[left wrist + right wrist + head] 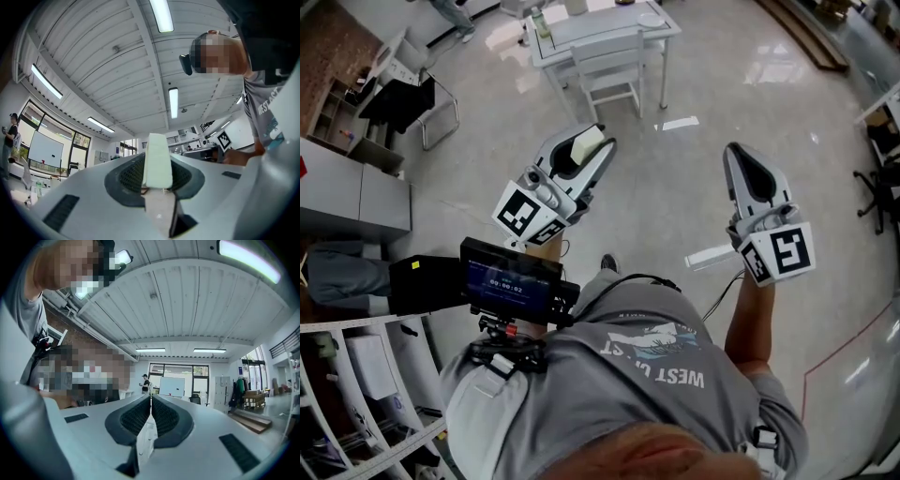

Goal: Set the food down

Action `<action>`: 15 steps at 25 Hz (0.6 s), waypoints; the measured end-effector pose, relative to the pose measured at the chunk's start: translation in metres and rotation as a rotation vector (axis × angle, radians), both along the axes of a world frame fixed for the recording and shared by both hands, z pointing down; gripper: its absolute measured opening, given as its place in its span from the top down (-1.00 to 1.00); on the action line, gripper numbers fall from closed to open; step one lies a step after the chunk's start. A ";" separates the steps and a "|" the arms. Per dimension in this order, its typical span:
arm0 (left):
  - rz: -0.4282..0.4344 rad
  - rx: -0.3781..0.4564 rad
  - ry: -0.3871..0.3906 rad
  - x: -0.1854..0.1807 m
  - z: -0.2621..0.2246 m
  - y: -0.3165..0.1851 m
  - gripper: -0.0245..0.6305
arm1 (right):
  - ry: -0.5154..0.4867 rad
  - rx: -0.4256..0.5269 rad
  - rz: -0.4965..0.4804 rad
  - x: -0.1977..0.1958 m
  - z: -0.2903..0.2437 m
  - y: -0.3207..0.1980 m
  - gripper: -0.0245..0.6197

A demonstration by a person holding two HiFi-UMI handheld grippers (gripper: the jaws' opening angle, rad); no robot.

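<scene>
Left tool (591, 142) pinches a pale food slab (157, 159) across its flat faces; likely light, soft, crushable, so grip gently. Right tool (150, 399) is pressed together, empty.

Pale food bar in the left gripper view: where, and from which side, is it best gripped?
Best across its two long flat sides, near one end, coming in end-on along its length. The pale food bar is long, narrow and straight-sided, so the pads should sit flush there. The left gripper is shut on it that way, the bar's far end standing clear.
</scene>
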State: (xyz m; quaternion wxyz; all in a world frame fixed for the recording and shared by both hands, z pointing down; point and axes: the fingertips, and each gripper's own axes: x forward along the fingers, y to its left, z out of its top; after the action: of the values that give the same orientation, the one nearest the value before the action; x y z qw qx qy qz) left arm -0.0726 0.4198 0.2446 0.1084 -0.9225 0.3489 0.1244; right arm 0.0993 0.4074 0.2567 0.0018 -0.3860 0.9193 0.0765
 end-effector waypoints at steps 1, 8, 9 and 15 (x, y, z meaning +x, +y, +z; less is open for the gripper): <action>0.004 -0.003 -0.001 0.001 0.001 0.001 0.58 | -0.002 -0.003 0.002 0.001 0.001 0.001 0.90; 0.045 -0.008 -0.014 -0.019 0.010 -0.026 0.58 | -0.011 0.001 0.012 -0.028 0.008 -0.019 0.90; 0.049 -0.006 -0.016 -0.030 0.009 -0.039 0.58 | -0.011 0.004 0.016 -0.040 0.006 -0.033 0.90; 0.071 -0.008 -0.015 -0.060 0.003 -0.077 0.58 | -0.003 0.009 0.034 -0.070 -0.004 -0.070 0.90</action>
State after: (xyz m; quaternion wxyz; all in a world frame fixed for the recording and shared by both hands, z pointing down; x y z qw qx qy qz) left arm -0.1323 0.3429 0.2480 0.1030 -0.9356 0.3156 0.1200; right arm 0.0288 0.3375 0.2522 0.0039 -0.4016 0.9123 0.0802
